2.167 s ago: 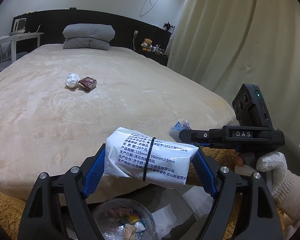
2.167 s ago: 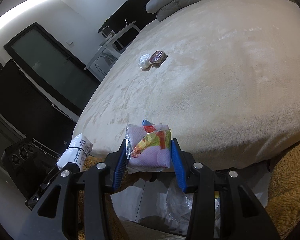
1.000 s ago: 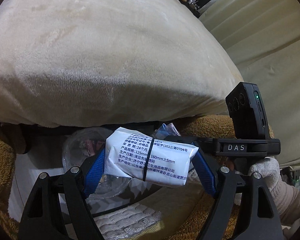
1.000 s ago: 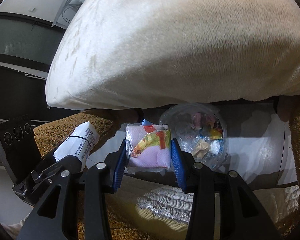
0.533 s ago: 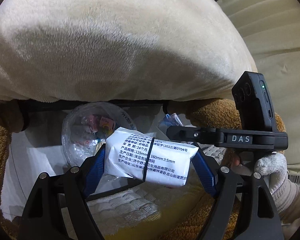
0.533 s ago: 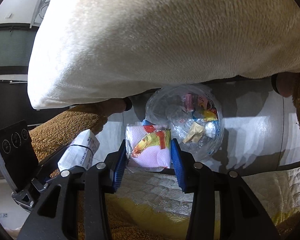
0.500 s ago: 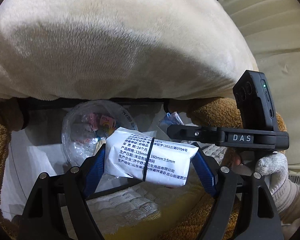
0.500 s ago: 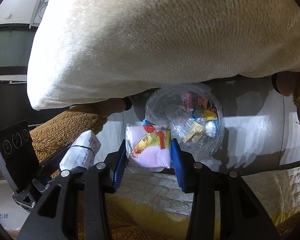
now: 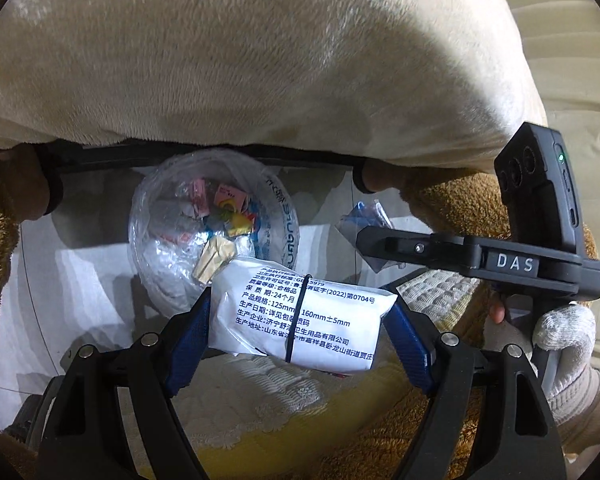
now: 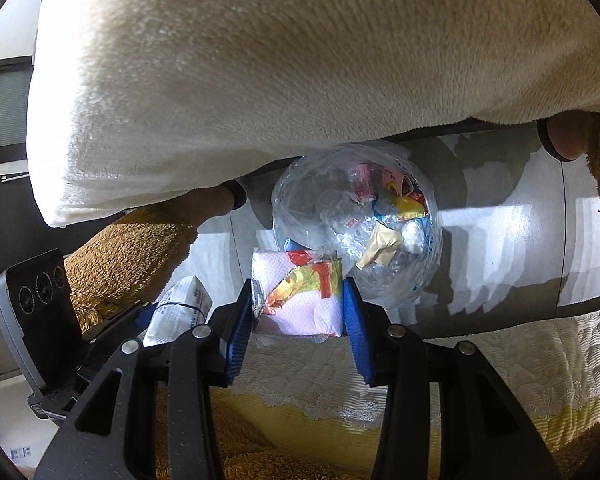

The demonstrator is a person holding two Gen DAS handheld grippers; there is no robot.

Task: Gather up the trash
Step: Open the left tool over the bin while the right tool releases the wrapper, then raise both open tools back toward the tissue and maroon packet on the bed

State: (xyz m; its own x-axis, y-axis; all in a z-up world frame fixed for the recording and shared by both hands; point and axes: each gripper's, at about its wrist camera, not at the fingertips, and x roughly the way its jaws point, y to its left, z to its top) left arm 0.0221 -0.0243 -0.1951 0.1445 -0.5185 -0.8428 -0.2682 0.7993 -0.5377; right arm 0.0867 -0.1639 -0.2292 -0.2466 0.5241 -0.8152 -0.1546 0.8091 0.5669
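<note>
I hold a soft, light white pack [image 9: 300, 316] in my left gripper [image 9: 300, 320], a crinkly wrapper [image 10: 298, 296] in my right gripper [image 10: 298, 312], both clamped mid-body, above the bin [image 9: 284, 216] at centre frame.

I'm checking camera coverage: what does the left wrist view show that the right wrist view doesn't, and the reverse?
Only the left wrist view shows the white-gloved hand and the white packet's printed label.

Only the right wrist view shows the pink tissue pack with the colourful wrapper, seen face-on in the right gripper.

Both show the clear plastic trash bag, the cream blanket and the white packet clamped in the left gripper.
</note>
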